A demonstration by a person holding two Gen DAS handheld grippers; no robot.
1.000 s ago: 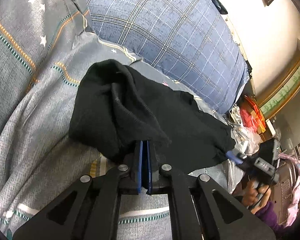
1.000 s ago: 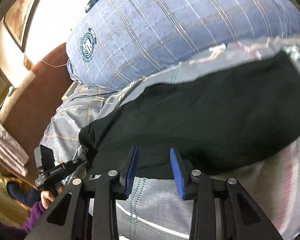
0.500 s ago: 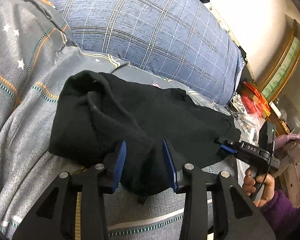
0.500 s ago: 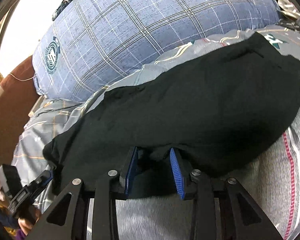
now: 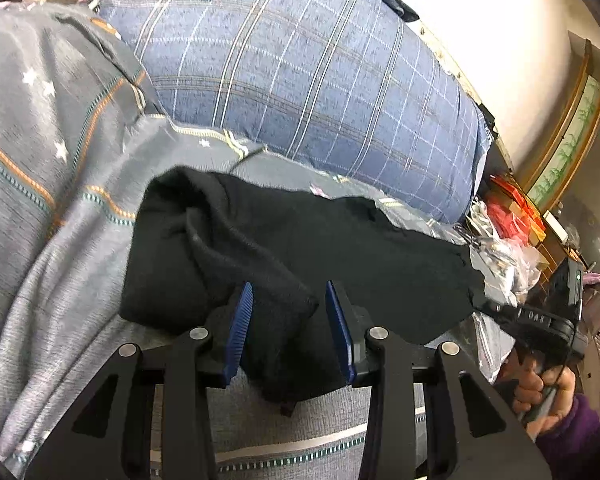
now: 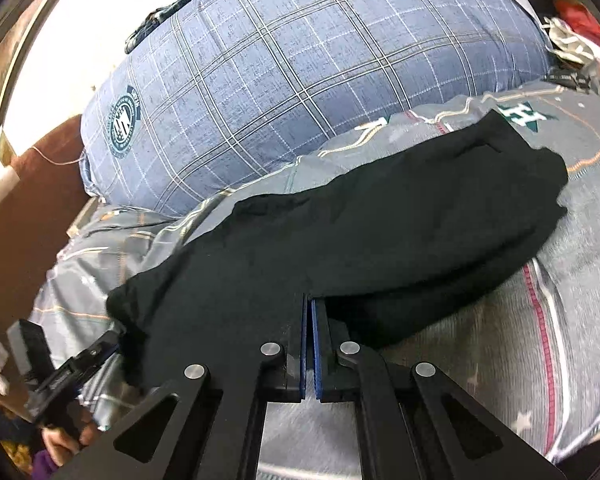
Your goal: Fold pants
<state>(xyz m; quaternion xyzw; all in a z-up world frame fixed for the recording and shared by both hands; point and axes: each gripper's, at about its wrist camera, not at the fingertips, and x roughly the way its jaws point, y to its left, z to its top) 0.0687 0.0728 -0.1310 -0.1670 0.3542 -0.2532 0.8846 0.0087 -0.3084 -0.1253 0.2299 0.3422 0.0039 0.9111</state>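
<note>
The black pants (image 5: 300, 248) lie bunched across a grey patterned bedsheet (image 5: 60, 240). My left gripper (image 5: 288, 332) is open, its blue pads on either side of a loose fold at the near edge of the pants. In the right wrist view the pants (image 6: 380, 232) stretch from lower left to upper right. My right gripper (image 6: 310, 344) is shut on the near edge of the pants. It also shows at the right of the left wrist view (image 5: 540, 320), at the far end of the pants.
A large blue plaid pillow (image 5: 308, 64) lies behind the pants, also in the right wrist view (image 6: 300, 72). Red packets and plastic bags (image 5: 508, 220) sit at the bed's right edge. The left gripper's body (image 6: 56, 376) shows at lower left.
My left gripper has opened and let go of the pants fold. My right gripper has closed on the pants edge. The pants have settled flatter on the sheet.
</note>
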